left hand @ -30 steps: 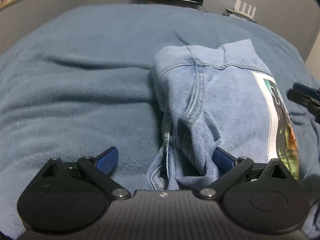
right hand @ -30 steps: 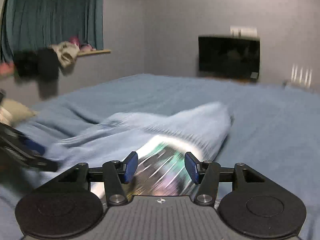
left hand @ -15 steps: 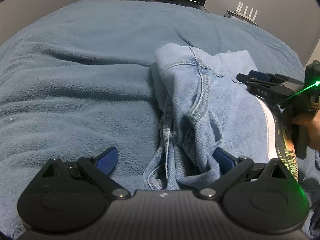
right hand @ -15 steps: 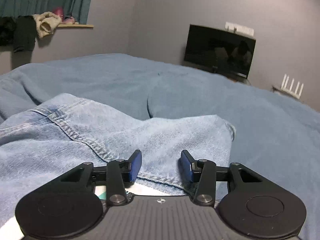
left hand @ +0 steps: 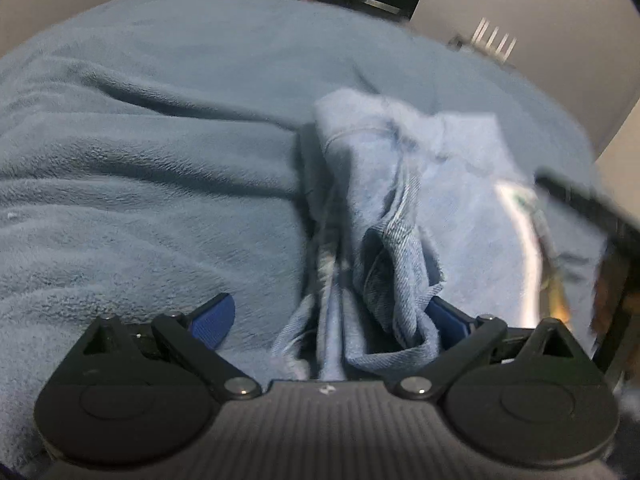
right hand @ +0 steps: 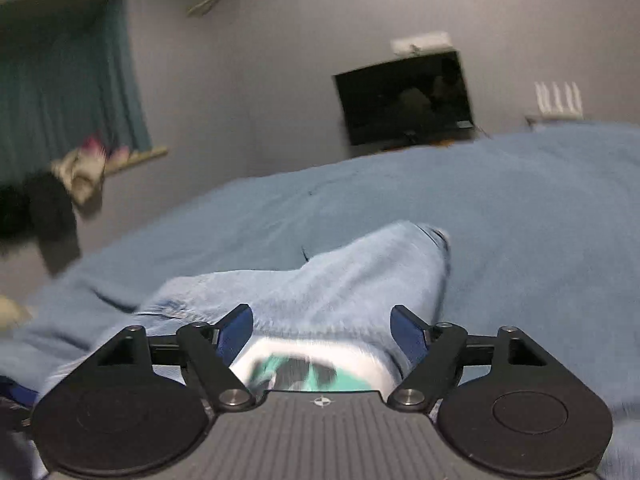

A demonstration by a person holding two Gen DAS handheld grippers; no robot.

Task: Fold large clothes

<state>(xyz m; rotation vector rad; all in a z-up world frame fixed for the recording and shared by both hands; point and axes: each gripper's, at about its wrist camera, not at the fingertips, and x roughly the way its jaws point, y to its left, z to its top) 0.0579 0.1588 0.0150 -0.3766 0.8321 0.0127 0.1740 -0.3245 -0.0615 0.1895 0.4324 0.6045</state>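
Note:
A light-blue denim garment point(left hand: 452, 200) lies folded in a bundle on the blue bed blanket point(left hand: 140, 168), with a white printed patch point(left hand: 524, 248) on its right part. My left gripper point(left hand: 328, 316) is open; loose denim folds lie between its fingers at the bundle's near edge. My right gripper point(right hand: 322, 328) is open just above the garment point(right hand: 340, 276), over the printed patch point(right hand: 304, 368). The right gripper shows blurred at the right edge of the left wrist view point(left hand: 592, 208).
A dark TV screen point(right hand: 404, 100) hangs on the far wall, with a white router point(right hand: 558, 100) beside it. A shelf with clothes point(right hand: 80, 168) and a teal curtain point(right hand: 60, 80) are at the left. The blanket spreads wide around the garment.
My right gripper has opened wider and pulled back from the garment's far edge toward the printed patch. The left gripper has stayed open at the near edge.

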